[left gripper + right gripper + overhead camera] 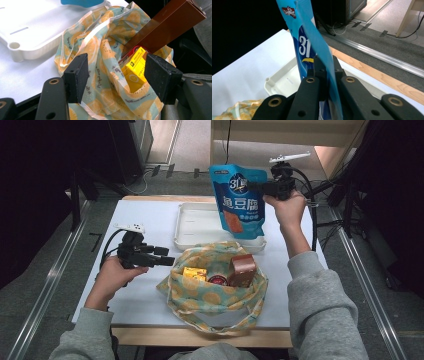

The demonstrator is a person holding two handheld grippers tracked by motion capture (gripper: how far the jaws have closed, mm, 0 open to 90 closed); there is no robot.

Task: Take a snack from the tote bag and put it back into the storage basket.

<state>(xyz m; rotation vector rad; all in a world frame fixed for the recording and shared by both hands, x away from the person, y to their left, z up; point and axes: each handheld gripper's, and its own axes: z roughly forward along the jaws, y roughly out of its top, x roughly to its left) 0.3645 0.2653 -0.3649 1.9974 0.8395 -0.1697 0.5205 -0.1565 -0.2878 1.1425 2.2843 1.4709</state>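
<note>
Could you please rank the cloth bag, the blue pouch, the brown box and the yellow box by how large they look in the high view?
1. cloth bag
2. blue pouch, though raised nearer the camera
3. brown box
4. yellow box, partly hidden in the bag

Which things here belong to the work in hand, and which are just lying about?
In the job:
- blue snack pouch, pinched in the right gripper above the white tray
- orange-print cloth bag, its rim between the left gripper's open jaws

Lying about:
- brown box, yellow box and red-rimmed can, all in the bag
- cables on the floor
</note>
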